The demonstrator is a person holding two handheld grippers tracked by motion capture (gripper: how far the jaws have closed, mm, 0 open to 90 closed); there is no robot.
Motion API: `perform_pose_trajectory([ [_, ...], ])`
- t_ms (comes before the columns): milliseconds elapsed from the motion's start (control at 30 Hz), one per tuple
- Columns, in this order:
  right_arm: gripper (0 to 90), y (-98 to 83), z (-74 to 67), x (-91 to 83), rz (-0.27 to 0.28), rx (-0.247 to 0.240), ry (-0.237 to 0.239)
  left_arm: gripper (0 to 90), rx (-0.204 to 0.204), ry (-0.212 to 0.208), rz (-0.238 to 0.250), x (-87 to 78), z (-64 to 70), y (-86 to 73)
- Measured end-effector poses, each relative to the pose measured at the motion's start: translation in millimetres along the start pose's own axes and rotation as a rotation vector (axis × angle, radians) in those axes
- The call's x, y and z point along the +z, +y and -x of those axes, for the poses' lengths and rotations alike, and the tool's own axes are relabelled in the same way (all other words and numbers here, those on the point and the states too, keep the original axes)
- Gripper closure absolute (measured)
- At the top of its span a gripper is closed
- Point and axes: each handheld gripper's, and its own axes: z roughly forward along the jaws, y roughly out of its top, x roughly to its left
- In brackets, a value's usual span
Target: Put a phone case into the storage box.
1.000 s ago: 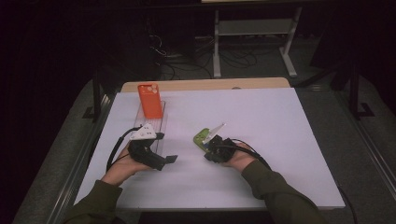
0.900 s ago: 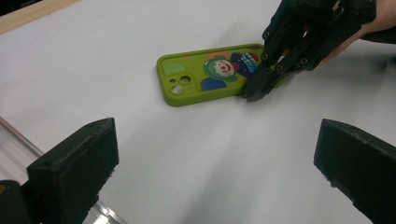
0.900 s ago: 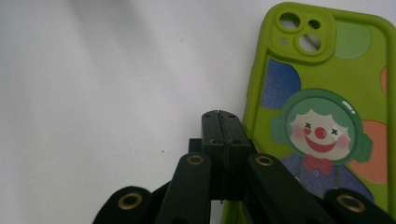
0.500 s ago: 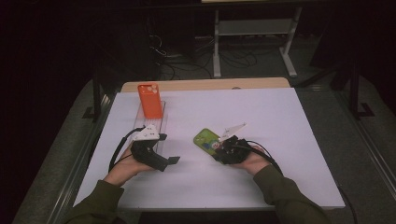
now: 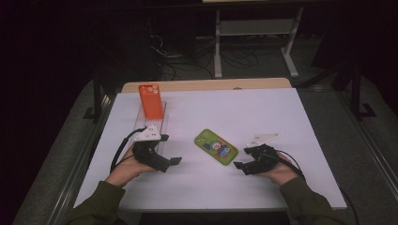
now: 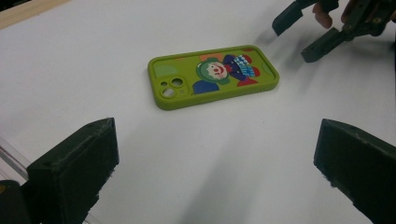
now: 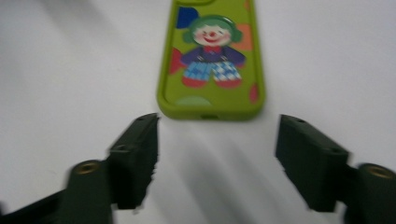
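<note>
A green phone (image 5: 216,146) with a clown picture lies flat on the white table (image 5: 263,112), camera end to the left. In the right gripper view the phone (image 7: 212,56) lies just beyond the jaws. My right gripper (image 5: 241,159) (image 7: 219,140) sits to its right; its jaws have just been opening and hold nothing. My left gripper (image 5: 174,161) (image 6: 217,140) rests open to the phone's left, aimed at the phone (image 6: 212,77), with the right gripper (image 6: 313,32) farther off. An orange phone (image 5: 151,101) stands upright in a clear holder (image 5: 157,125) at the back left.
A wooden board (image 5: 206,85) runs along the table's far edge. Metal frame rails (image 5: 84,154) flank the table at the left. A desk frame and cables stand in the dark beyond. Bare white surface spreads to the right of and behind the green phone.
The right gripper let go of the green phone, which now lies flat, and drew back to the right with its jaws apart. The left hand stayed put.
</note>
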Motion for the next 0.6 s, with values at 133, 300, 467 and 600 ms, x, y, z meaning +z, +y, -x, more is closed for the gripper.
perform_pose_trajectory([
  [133, 13.3, -13.1, 2.5, -8.9, 0.024, 0.019, -0.044, 0.0, -0.002, -0.003, -0.002, 1.1, 0.6, -0.2],
  [300, 2.5, -24.4, 6.6, -16.3, 0.048, 0.013, -0.087, 0.0, 0.001, -0.005, -0.003, 1.8, 0.7, -0.2],
  [467, 1.4, -22.8, 8.3, -18.5, 0.051, 0.035, -0.097, 0.0, 0.001, -0.005, -0.004, 2.2, 0.7, 0.1],
  [600, 1.4, -11.9, 10.3, -13.8, 0.04, 0.037, -0.106, 0.0, 0.011, -0.006, -0.009, 1.6, 0.6, 0.3],
])
